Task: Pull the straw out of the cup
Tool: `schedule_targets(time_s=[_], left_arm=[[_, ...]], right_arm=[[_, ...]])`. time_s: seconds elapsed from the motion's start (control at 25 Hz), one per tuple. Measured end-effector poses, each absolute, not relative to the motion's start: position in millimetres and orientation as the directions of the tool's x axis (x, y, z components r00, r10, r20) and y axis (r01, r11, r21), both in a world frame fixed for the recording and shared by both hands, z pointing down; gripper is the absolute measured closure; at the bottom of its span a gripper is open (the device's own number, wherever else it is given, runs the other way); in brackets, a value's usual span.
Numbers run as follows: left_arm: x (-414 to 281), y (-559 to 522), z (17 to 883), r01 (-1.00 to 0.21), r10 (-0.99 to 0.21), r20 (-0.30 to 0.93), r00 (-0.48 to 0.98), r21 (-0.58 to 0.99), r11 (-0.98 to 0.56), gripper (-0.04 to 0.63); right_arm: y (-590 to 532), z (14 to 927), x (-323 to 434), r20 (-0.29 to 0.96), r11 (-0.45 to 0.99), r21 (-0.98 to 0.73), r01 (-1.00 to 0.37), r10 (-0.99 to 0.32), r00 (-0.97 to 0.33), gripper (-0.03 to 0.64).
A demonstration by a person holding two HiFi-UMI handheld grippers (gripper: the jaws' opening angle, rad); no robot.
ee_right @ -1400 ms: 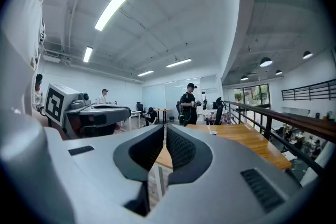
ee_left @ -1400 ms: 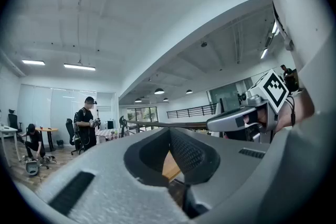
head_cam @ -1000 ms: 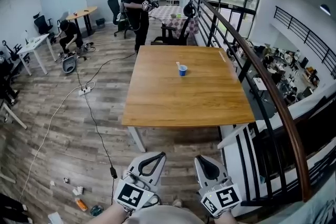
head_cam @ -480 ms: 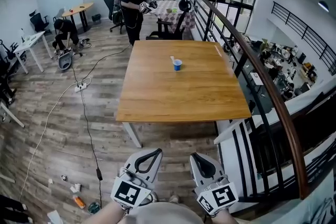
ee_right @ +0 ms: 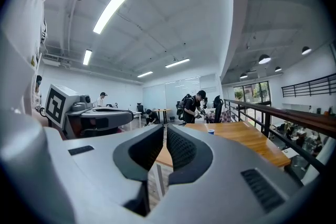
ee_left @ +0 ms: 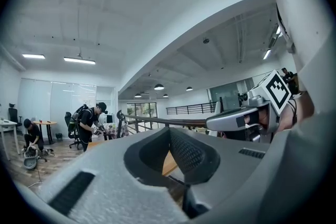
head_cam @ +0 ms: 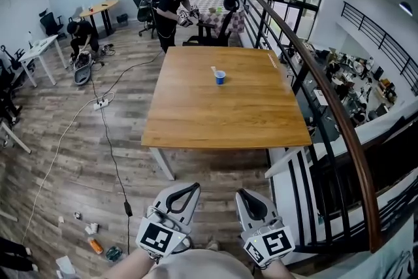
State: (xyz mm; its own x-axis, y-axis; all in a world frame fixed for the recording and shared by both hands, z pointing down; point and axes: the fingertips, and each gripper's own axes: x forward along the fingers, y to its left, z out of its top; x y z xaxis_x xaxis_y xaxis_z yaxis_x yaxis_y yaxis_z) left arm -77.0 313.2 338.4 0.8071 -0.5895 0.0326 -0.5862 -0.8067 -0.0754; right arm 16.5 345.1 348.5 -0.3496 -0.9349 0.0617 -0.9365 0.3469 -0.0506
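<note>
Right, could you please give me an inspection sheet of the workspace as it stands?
Surface: wooden table, only the job's things on it.
Job's things: blue cup near the far edge, straw in it, leaning left.
Clutter: litter on the floor, lower left.
Tools: left tool and right tool shut, empty, short of the table.
Cables: power strip and black cable on the floor, left of the table.
Surroundings: railing on the right; standing person and crouching person beyond.

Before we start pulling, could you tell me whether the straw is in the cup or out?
In, it seems: the straw slants up-left from the upright cup on the table, though both look tiny here.
</note>
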Motion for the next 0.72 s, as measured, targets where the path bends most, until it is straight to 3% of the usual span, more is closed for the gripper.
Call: schedule_targets(time_s=[0.72], left_arm=[[-30.5,334.8,347.5,-0.600,-0.606,0.037,0.795,-0.107,-0.793,0.580]], right_arm=[[361.6,365.2,62.9,0.043,0.376,-0.090,-0.922,-0.924,-0.381,0.584]])
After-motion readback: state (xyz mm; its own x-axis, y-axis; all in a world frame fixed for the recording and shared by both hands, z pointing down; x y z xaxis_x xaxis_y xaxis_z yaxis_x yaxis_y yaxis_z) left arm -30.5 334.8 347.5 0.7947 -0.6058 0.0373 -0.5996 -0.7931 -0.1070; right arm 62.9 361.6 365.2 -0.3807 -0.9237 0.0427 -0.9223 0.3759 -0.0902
